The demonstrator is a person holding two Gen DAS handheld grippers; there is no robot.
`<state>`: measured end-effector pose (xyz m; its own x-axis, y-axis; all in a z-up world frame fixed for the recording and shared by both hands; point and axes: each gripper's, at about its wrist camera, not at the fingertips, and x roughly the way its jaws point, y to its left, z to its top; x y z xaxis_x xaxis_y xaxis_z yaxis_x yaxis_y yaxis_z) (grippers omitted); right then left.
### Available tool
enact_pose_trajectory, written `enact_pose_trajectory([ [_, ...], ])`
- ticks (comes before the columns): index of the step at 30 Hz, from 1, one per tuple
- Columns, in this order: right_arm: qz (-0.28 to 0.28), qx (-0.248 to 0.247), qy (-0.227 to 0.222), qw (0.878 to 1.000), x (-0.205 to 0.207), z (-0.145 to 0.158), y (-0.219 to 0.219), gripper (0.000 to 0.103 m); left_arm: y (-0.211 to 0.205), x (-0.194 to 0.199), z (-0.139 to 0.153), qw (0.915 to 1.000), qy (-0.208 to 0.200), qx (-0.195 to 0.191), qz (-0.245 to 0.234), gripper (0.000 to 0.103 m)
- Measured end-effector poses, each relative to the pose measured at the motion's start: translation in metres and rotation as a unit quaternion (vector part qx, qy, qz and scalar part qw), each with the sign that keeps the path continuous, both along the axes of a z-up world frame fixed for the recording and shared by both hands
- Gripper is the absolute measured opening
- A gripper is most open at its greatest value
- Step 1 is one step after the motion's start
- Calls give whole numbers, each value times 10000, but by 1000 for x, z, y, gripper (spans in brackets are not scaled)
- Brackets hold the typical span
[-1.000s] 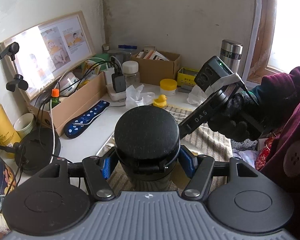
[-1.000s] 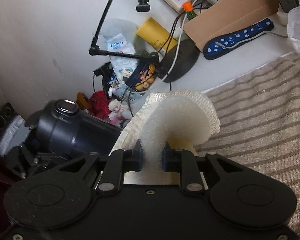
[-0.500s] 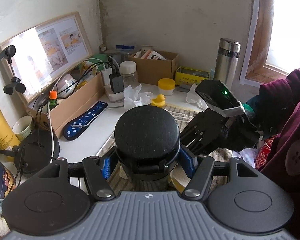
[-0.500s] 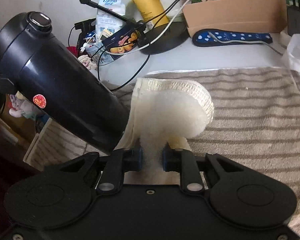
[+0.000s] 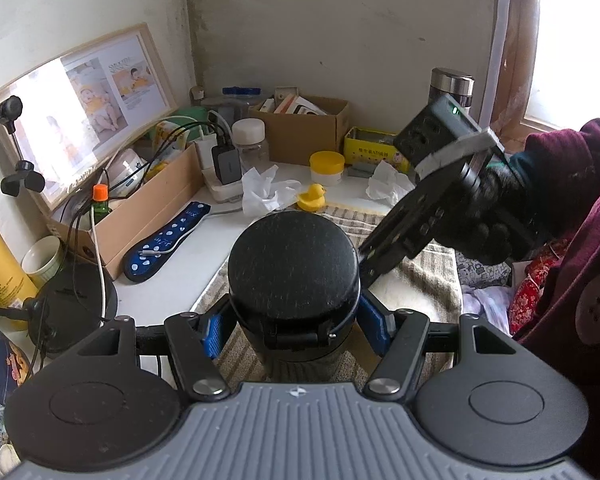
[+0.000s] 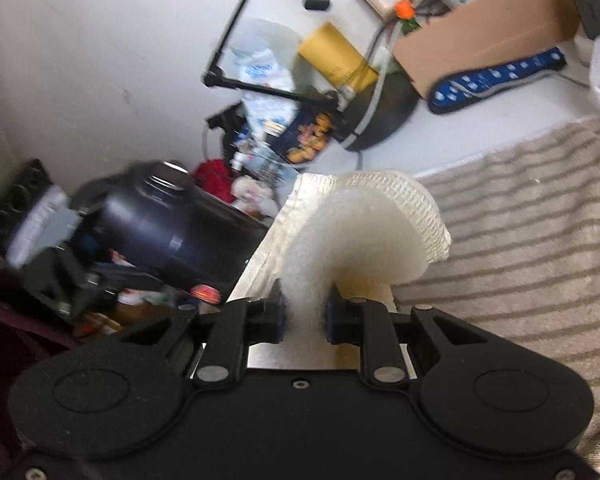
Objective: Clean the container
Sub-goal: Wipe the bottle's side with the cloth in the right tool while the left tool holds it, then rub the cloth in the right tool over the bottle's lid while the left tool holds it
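Since half a second ago, the right gripper point(image 6: 303, 314) has swung away from the black flask point(image 5: 294, 276), still pinching a white sponge point(image 6: 364, 232). Left gripper point(image 5: 296, 328) clamps the flask above the striped towel point(image 6: 540, 216).

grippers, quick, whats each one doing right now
Left gripper: shut on the black container.
Right gripper: shut on the white sponge.

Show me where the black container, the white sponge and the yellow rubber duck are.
Black container point(image 5: 293, 258): left wrist view, on its round flat end.
White sponge point(image 6: 364, 232): right wrist view, on its foam face.
Yellow rubber duck point(image 5: 311, 197): left wrist view, on its body.
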<state>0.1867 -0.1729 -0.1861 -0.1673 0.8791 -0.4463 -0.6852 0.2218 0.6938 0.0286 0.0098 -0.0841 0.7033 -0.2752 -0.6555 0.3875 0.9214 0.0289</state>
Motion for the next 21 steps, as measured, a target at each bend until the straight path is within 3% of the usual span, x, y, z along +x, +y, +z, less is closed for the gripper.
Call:
enact_pose_trajectory([
  [12,169,859,177,9960,-6,43,-11,19,0,2,1,10000,55,42,5,65],
  [17,-9,1037,483,9934,-3,34,-17,19,-2,5,3,9998,89,126,-103,65],
  [21,-214,888,584,9941,-2,18,-17,18,-5,10,4,9996,111,192,-195,65],
])
